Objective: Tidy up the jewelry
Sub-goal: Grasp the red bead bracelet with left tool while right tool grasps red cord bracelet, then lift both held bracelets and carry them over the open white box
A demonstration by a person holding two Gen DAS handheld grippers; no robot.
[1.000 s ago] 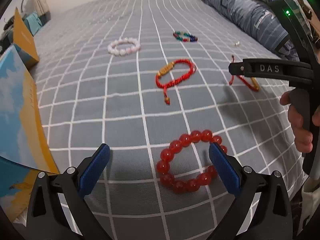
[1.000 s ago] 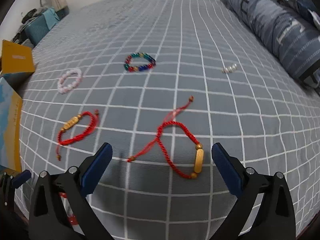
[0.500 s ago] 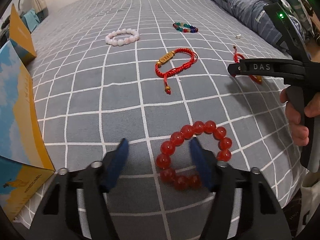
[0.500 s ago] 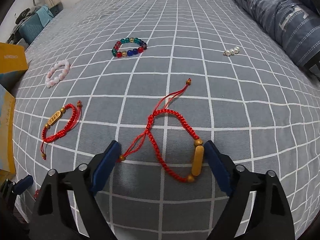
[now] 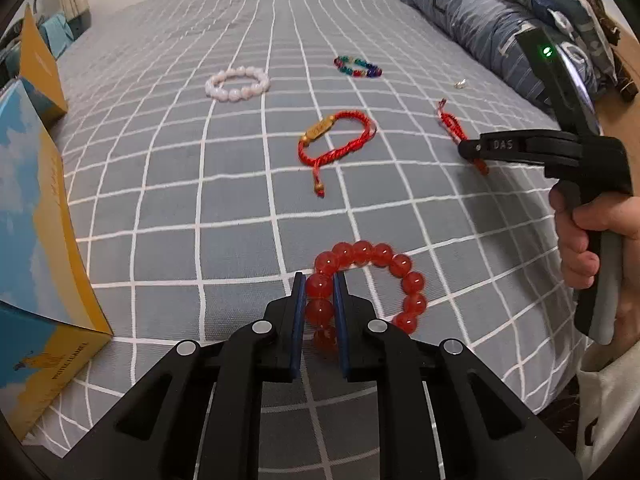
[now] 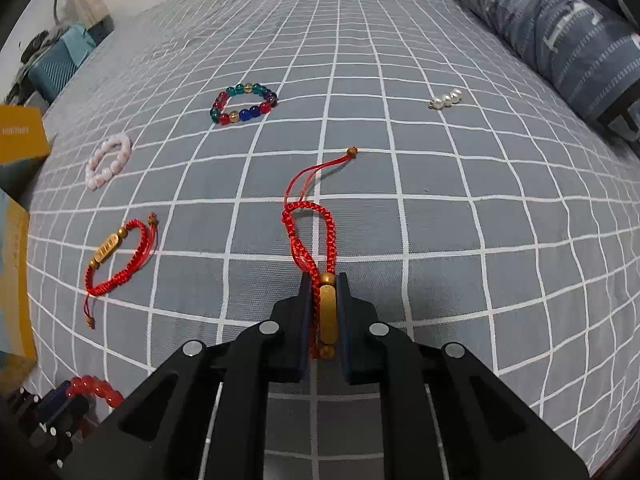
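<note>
Left hand-held gripper: closed tight on the near-left beads of the red bead bracelet, blue pads pressed against either side of two beads.
Red bead bracelet: big glossy translucent red rounds strung in a ring; the rest of the loop lies on the bed to the right of the fingers.
Right hand-held gripper: clamped on the red cord bracelet, pads squeezing its long gold bar bead and the small gold rounds at either end.
Red cord bracelet: braided red cord, pinched into a narrow loop stretching away from the fingers; thin tail ends in a small brown bead farther up the bed.
Second red cord bracelet: same braid with a gold tablet, lying open in the middle of the bed, well apart from both grippers.
Pink bead bracelet: pale milky beads, round ring, farther back on the left.
Multicolour bead bracelet: green, blue, red and amber glass beads, far centre.
Pearl piece: short row of white pearls, far right, near the pillow.
Bed: grey cover with a white grid.
Box: blue and yellow, at the bed's left edge.
</note>
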